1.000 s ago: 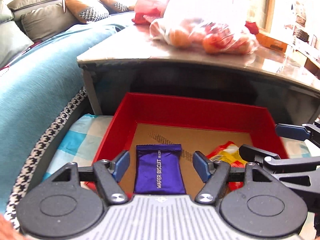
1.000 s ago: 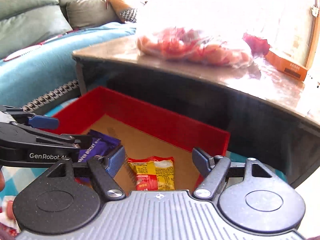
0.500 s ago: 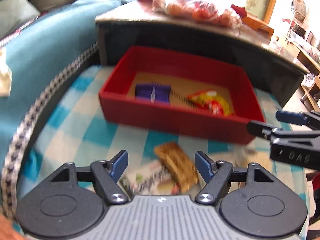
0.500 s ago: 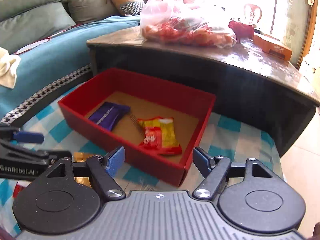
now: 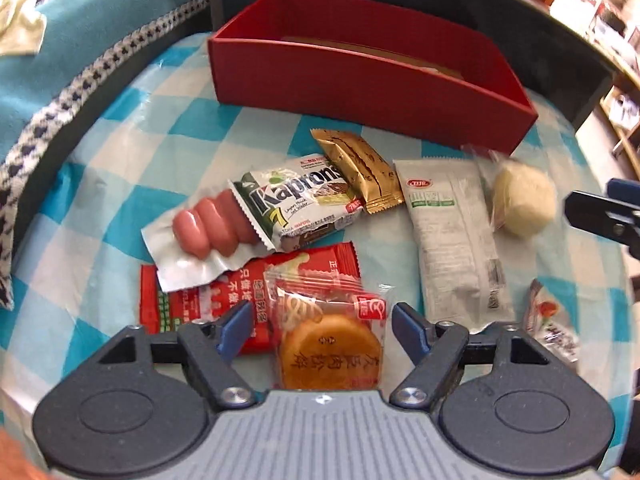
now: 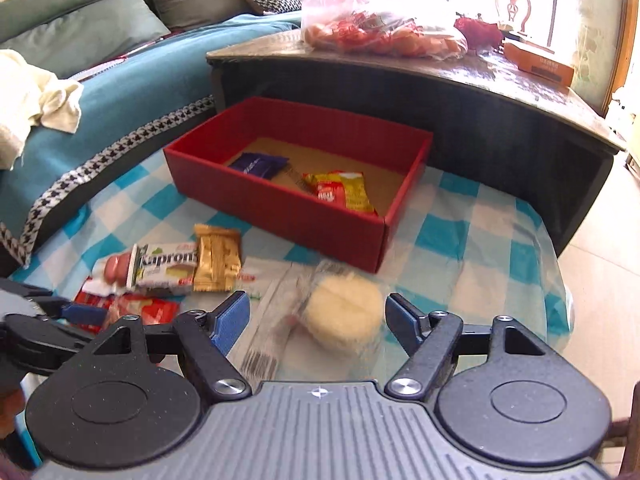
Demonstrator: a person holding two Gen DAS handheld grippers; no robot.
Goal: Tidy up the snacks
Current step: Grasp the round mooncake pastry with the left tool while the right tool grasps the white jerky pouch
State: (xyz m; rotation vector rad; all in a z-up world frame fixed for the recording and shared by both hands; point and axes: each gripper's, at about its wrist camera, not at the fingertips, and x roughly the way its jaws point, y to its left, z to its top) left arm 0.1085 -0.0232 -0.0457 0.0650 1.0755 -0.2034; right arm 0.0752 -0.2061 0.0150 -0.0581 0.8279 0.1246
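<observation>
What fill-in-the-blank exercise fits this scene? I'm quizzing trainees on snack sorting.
1. The box that holds two snacks is coloured ____.
2. The purple wafer packet lies ____ the box.
3. The snack between the left gripper fingers is a round ____ pastry.
4. The gold packet lies partly on the packet printed ____.

Missing words: red; inside; brown; Kapron

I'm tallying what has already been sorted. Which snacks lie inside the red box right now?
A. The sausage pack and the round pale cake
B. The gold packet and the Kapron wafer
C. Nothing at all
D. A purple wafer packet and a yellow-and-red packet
D: the right wrist view shows the purple wafer packet and the yellow-and-red packet on the floor of the red box, with all other snacks outside on the checked cloth.
</observation>
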